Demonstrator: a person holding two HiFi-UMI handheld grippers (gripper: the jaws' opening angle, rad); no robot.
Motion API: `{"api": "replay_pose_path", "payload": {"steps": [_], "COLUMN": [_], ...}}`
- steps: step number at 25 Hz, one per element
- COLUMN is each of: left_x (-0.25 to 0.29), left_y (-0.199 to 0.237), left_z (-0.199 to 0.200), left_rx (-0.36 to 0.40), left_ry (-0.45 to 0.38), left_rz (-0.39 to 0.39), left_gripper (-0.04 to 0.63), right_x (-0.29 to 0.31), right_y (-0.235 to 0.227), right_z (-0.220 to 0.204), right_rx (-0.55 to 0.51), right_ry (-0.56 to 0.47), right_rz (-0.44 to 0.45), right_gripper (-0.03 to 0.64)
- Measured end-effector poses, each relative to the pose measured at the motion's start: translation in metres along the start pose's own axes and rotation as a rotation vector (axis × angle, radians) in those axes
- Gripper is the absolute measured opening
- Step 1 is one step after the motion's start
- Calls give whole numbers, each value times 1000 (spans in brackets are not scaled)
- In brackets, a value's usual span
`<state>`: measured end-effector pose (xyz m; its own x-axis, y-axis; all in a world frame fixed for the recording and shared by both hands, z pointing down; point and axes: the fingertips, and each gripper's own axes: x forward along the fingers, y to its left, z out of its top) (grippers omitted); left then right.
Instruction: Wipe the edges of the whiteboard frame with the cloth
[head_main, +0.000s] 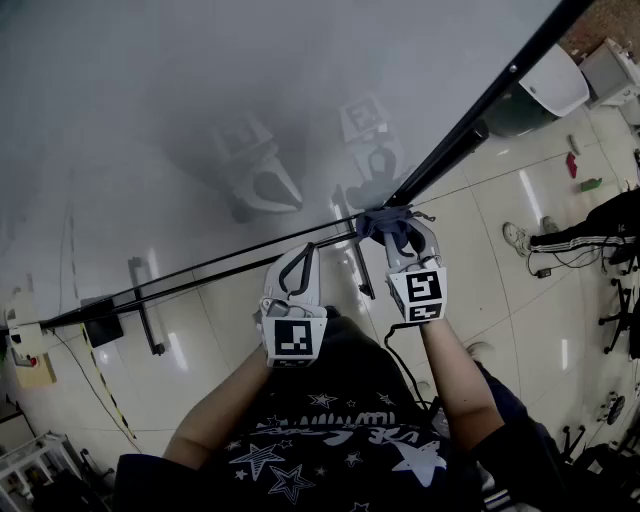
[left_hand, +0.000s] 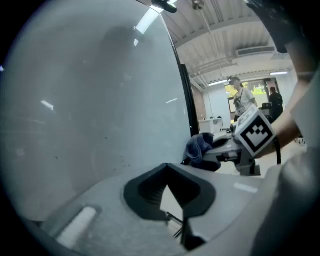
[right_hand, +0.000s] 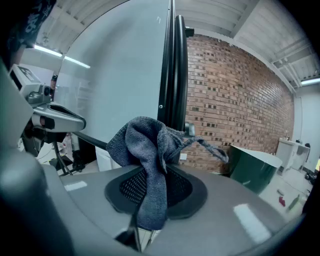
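1. The right tongs are clamped on the cloth. A strip of it is pinched between the pads, the rest bunches loose above the tips, and one thin corner trails off to the right.
2. The left tongs have their tips together with nothing between them. In the head view they sit just left of the right tongs, below the bottom rail.
3. At the centre of the head view the cloth sits at the lower right corner of the frame, where the side edge meets the bottom rail. It looks pressed against that corner, though I cannot be sure it touches.
4. The cloth looks soft, light and limp, so it will fold over rather than hold a shape. It is best gripped by a thick fold, with a wad left past the tips to rub with. The trailing corner could snag on a small fitting just behind it.
5. The frame is a narrow, stiff black bar running to the upper right of the head view. The glossy board fills the upper left and mirrors both tongs.
6. Further out are a green bin at lower right, a brick wall, and tiled floor. Someone's shoe is at the right.
7. The left tongs crowd the bottom rail and would be in the way of a wipe leftward. The side edge looks free.
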<state>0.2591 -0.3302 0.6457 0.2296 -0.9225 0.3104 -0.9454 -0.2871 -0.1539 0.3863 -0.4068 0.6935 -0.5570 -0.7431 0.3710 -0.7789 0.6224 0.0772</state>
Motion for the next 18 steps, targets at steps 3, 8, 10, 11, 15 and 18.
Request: {"api": "replay_pose_path", "payload": {"steps": [3, 8, 10, 11, 15, 18], "left_x": [1, 1, -1, -3, -12, -24], "left_y": [-1, 2, 3, 4, 10, 24], "left_z": [-5, -7, -9, -9, -5, -13], "left_rx": [-14, -12, -11, -12, -39, -26], "left_ry": [0, -6, -6, -6, -4, 22], "left_rz": [5, 30, 42, 48, 75, 103], "left_gripper": [5, 5, 5, 5, 5, 5], "right_x": [6, 10, 11, 11, 14, 15], "right_y": [3, 4, 7, 8, 20, 38], "right_z": [-2, -1, -3, -4, -1, 5], "right_rx": [-10, 5, 11, 8, -1, -11], "right_ry": [0, -10, -11, -12, -18, -19], "right_rz": [14, 16, 28, 34, 64, 92], "right_gripper": [77, 77, 77, 77, 77, 77]}}
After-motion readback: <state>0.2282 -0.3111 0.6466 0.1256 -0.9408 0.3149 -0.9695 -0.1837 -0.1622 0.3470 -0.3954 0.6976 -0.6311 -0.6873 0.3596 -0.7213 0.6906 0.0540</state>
